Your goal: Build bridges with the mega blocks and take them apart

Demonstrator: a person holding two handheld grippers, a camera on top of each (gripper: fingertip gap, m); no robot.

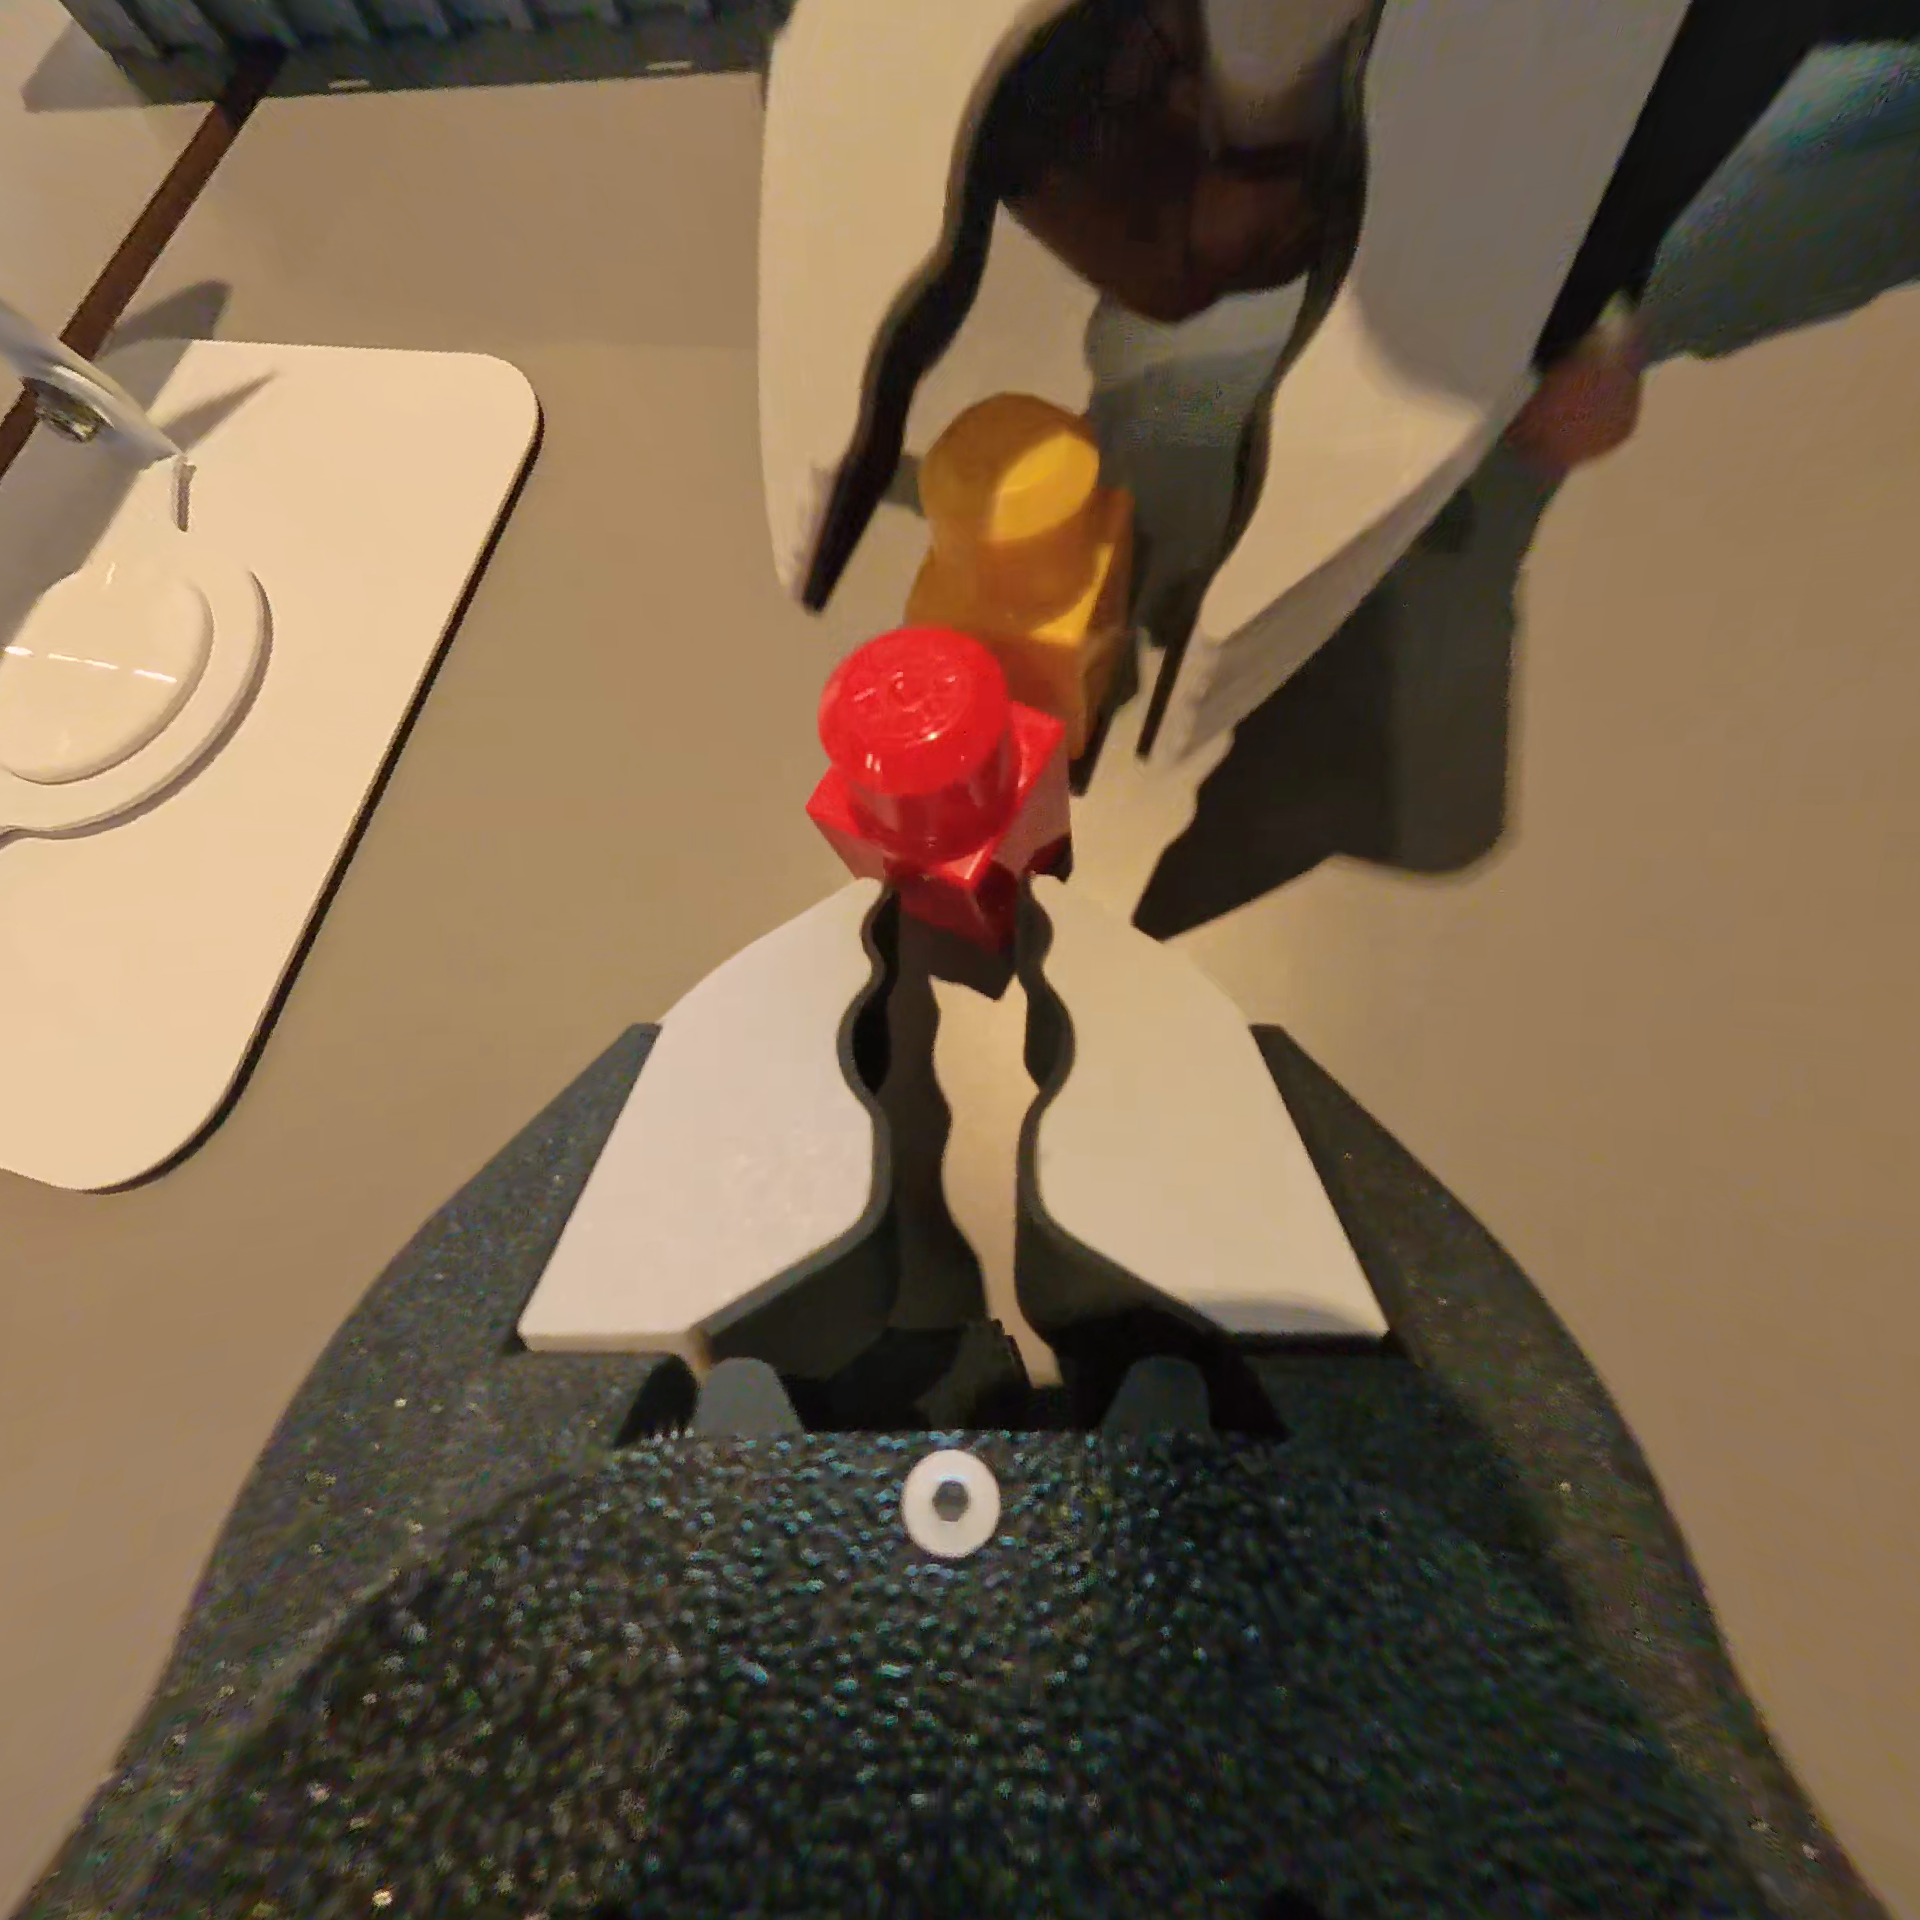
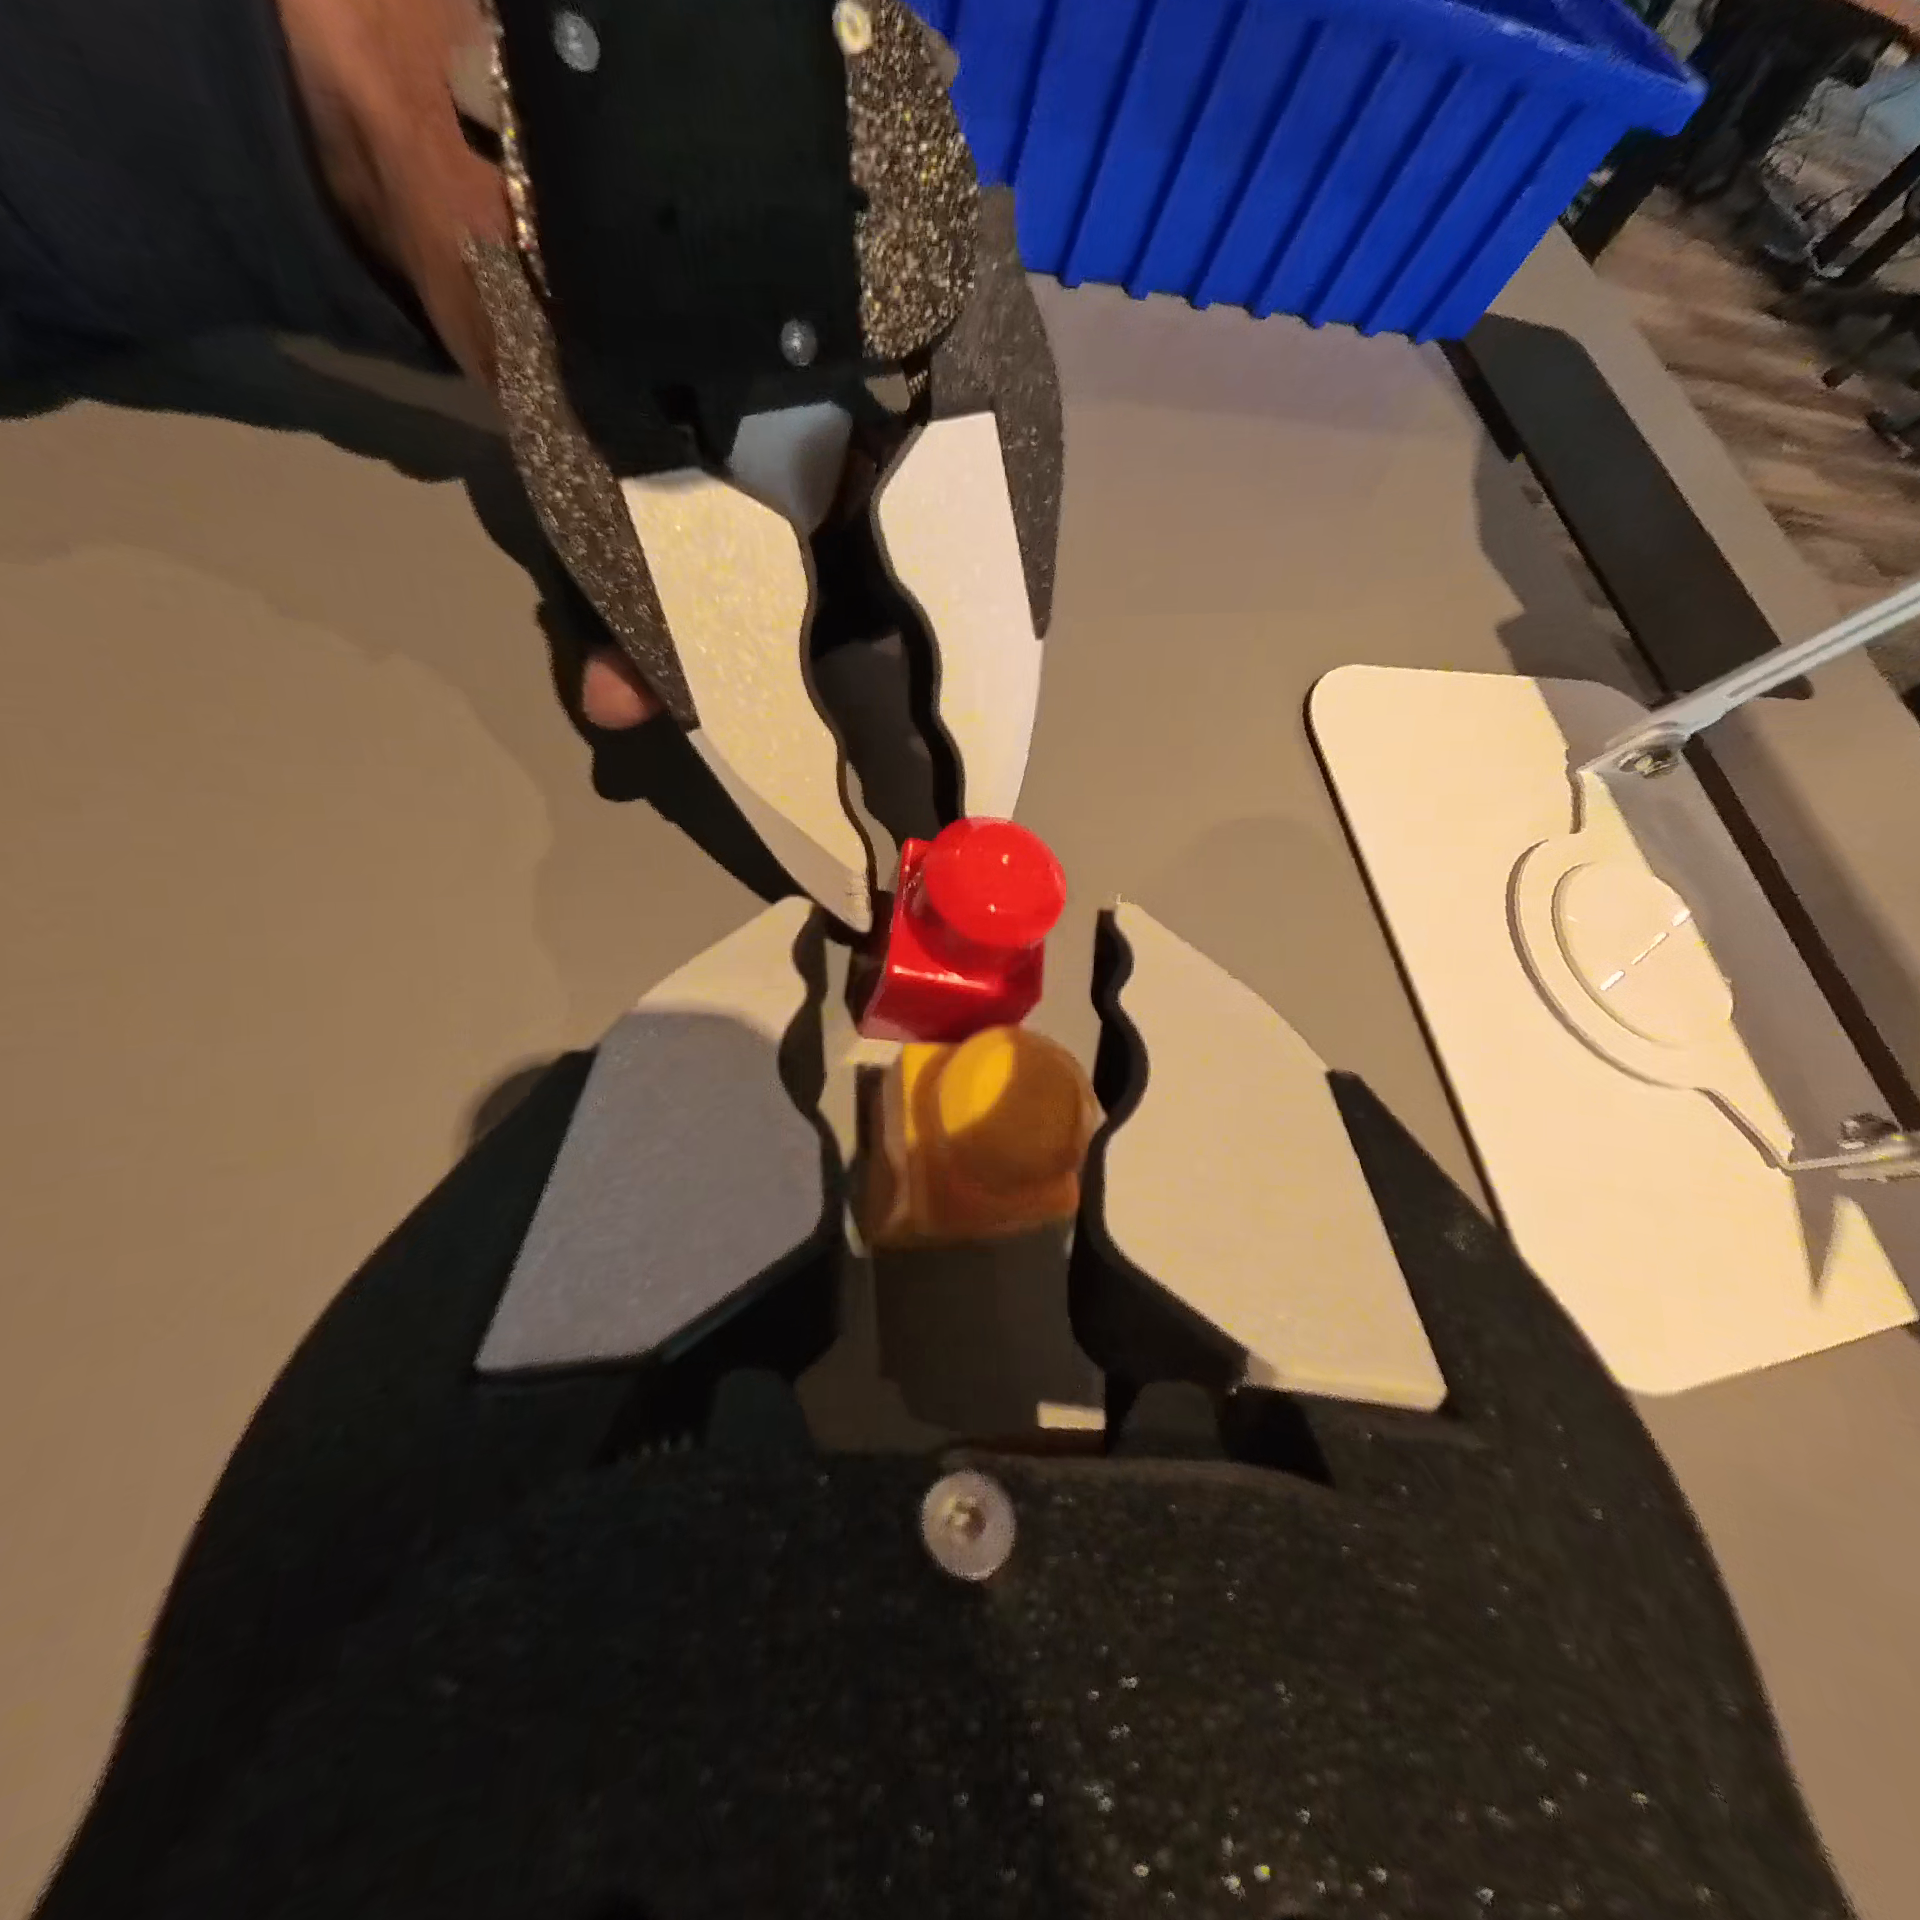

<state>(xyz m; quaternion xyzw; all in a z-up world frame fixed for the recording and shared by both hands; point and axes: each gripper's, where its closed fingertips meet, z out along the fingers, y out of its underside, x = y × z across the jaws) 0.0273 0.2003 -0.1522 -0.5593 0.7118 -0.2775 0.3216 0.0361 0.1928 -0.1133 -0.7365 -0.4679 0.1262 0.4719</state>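
A blue ribbed bin (image 2: 1299, 145) stands at the far edge of the table (image 2: 260, 727); what it holds is hidden behind its wall. Near the middle of the table, a red single-stud block (image 1: 935, 779) and a yellow single-stud block (image 1: 1023, 551) sit just beside each other, studs up.

The left gripper (image 1: 951, 914) comes in low from one side, its jaws pinching the red block at its base. The right gripper (image 2: 961, 935) faces it from the other side, jaws spread, with the yellow block standing between its white fingers (image 2: 1226, 1174); whether they touch it I cannot tell. The two grippers meet almost tip to tip over the pair of blocks.

Off to one side lies a white rounded board (image 2: 1455, 935) with a round raised disc, and a thin metal bracket (image 2: 1714, 686) reaches onto it. A hand (image 1: 1174, 177) is blurred behind the right gripper.
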